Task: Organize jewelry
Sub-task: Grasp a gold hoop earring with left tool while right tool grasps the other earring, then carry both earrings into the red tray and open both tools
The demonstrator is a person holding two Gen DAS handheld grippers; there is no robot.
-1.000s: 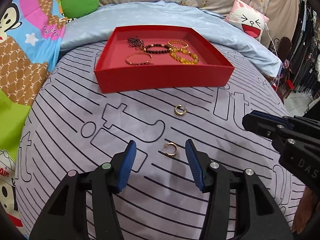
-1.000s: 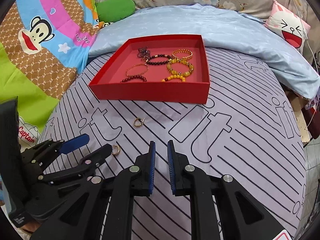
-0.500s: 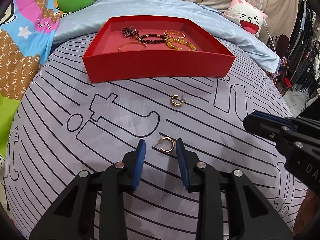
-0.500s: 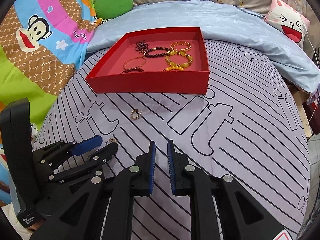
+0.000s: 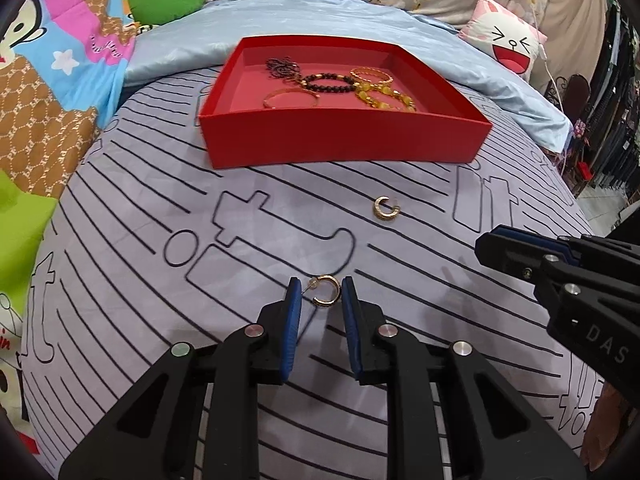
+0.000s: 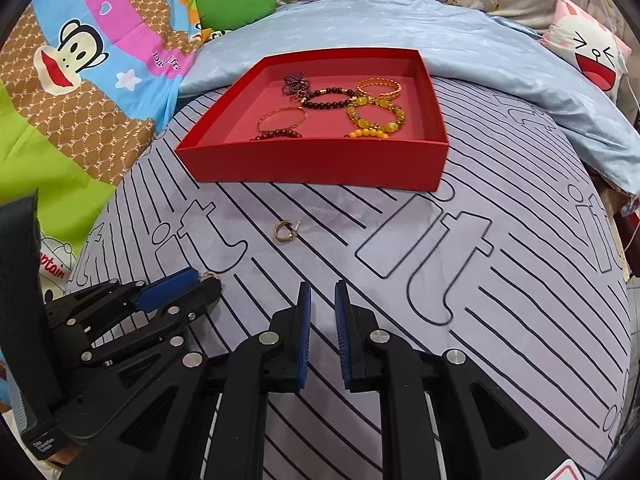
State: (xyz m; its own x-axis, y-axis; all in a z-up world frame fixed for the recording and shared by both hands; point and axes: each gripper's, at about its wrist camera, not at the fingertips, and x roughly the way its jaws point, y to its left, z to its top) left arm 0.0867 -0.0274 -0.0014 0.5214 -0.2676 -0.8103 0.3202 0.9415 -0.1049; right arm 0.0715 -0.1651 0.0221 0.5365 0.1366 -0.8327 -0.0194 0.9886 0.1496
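A gold hoop earring (image 5: 326, 291) sits between the blue pads of my left gripper (image 5: 320, 291), whose jaws have closed in on it; its tip also shows in the right wrist view (image 6: 210, 276). A second gold hoop earring (image 5: 386, 208) (image 6: 286, 231) lies loose on the striped lilac sheet, between the grippers and the red tray (image 5: 344, 142) (image 6: 316, 162). The tray holds several bracelets (image 6: 376, 114). My right gripper (image 6: 320, 300) is nearly shut and empty, low over the sheet, to the right of the left one (image 5: 520, 252).
A light blue quilt (image 6: 480, 52) lies behind the tray. A green cushion (image 6: 236, 2), a cartoon blanket (image 6: 80, 72) and a white face pillow (image 5: 508, 36) ring the bed. The bed's edge and a clothes rack (image 5: 612, 112) are to the right.
My left gripper has narrowed from wide open and closed in around the near earring. The right gripper has stayed almost still.
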